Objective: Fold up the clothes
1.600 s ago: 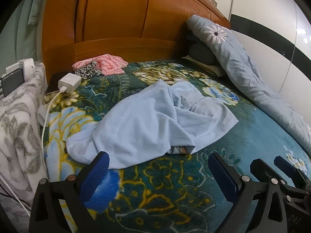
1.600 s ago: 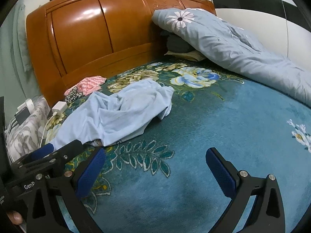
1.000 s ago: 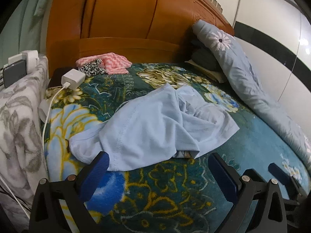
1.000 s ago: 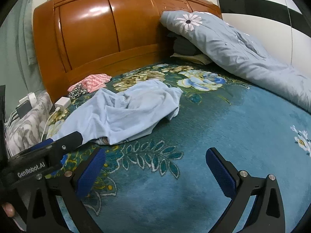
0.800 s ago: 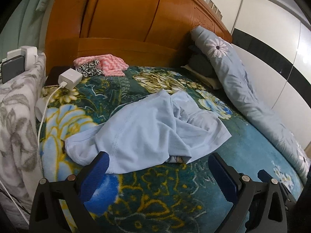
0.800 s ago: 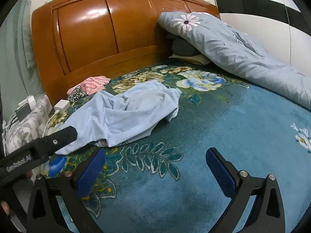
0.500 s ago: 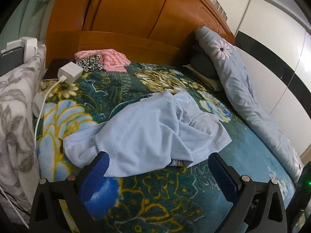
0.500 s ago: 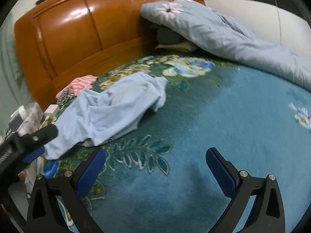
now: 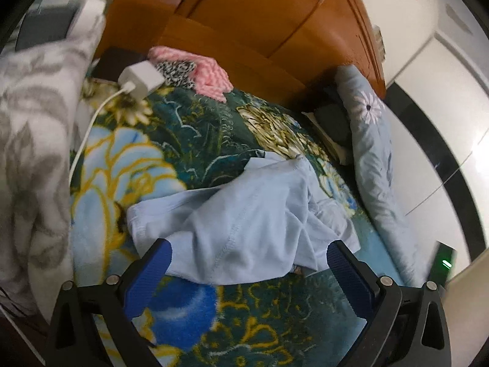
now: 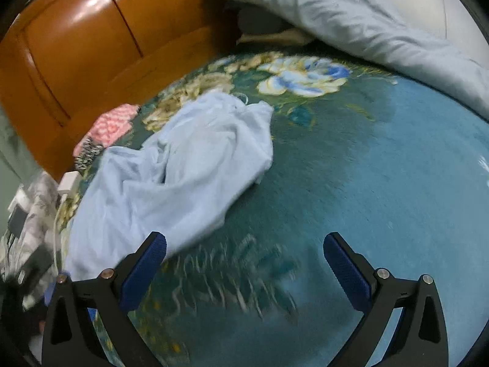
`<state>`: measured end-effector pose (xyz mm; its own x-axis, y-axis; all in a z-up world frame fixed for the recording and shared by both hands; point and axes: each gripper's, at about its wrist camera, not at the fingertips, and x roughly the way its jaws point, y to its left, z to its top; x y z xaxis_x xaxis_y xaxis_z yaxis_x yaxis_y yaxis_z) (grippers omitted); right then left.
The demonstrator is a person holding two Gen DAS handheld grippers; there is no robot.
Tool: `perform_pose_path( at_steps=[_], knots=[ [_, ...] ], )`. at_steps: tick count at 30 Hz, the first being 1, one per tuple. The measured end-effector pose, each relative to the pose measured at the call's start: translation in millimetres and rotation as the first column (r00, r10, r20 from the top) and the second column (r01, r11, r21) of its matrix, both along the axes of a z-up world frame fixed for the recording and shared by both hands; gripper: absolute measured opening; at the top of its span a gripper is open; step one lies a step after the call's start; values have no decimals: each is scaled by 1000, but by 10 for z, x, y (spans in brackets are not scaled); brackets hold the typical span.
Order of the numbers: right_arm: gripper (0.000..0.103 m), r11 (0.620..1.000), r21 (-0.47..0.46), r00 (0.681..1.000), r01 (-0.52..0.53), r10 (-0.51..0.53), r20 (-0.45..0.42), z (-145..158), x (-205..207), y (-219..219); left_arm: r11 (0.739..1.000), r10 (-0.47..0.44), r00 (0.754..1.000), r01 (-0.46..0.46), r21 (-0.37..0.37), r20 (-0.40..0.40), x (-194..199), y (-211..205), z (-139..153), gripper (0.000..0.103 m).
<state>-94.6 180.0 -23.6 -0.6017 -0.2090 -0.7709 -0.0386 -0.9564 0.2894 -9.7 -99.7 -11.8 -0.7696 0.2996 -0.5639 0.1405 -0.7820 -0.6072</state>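
Nearest the left camera, the left gripper (image 9: 246,270) has its jaws wide apart and holds nothing; its blue ribbed pads (image 9: 149,272) frame the near hem of a light blue shirt (image 9: 244,217). The right gripper (image 10: 244,263) is likewise spread and empty, poised over bare blanket (image 10: 382,189) just to the right of the shirt (image 10: 183,168).

The shirt lies crumpled on the plush floral blanket (image 9: 189,309), bunched into loose ridges with a stitched hem facing the left gripper. It looks like thin, soft knit: light, limp, likely to sag and drag over the fuzzy pile rather than slide. The stitched hem edge, or a corner of it, seems the best place to pinch, since the doubled cloth there gives the pads something firm.

Farther off, a white charger (image 9: 140,81) with its cord rests by a pink zigzag cloth (image 9: 201,72). Beyond stand a glossy wooden headboard (image 10: 91,36) and a rumpled pale blue quilt (image 10: 351,15) printed with a daisy.
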Motion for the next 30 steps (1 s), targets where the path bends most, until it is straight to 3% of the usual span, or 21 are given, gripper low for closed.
perform_pose_path(
  at_steps=[2, 5, 6, 7, 9, 12, 15, 18, 20, 25, 30],
  knots=[
    [99, 999, -47, 1000, 22, -22, 14, -34, -158, 12, 1000, -4, 1000, 4, 30, 3, -1, -36, 1, 103],
    [60, 975, -204, 996, 87, -81, 38, -127, -335, 90, 999, -22, 1000, 22, 47, 2, -11, -45, 4, 103],
    [32, 959, -268, 995, 97, -88, 48, -148, -337, 101, 998, -35, 999, 35, 46, 2, -21, -33, 3, 103],
    [17, 945, -309, 994, 109, -96, 58, -145, -321, 93, 998, -48, 999, 48, 43, 0, -29, -22, 5, 103],
    [10, 959, -260, 994, 111, -102, 45, -5, -252, 35, 996, -79, 997, 79, 29, -13, -23, 3, 33, 103],
    [2, 981, -184, 996, 58, -70, -61, 438, 8, 45, 992, -123, 991, 123, 14, -45, 19, 47, 103, 103],
    [1, 993, -107, 984, 47, -65, -165, 891, 540, 267, 988, -152, 985, 153, 3, -82, 79, 71, 191, 103],
    [0, 995, 35, 971, 93, -82, -226, 1190, 1094, 541, 983, -181, 975, 184, 14, -127, 126, 130, 259, 103],
    [0, 988, 59, 964, 146, -128, -231, 1298, 1389, 776, 976, -213, 967, 218, 25, -143, 134, 200, 283, 103],
    [0, 975, 75, 960, 210, -191, -202, 1287, 1962, 1185, 970, -241, 966, 239, -33, -90, 116, 417, 255, 103],
    [0, 992, 4, 985, 124, -123, -123, 948, 1821, 1097, 976, -216, 976, 215, -29, -24, 113, 485, 157, 103]
  ],
)
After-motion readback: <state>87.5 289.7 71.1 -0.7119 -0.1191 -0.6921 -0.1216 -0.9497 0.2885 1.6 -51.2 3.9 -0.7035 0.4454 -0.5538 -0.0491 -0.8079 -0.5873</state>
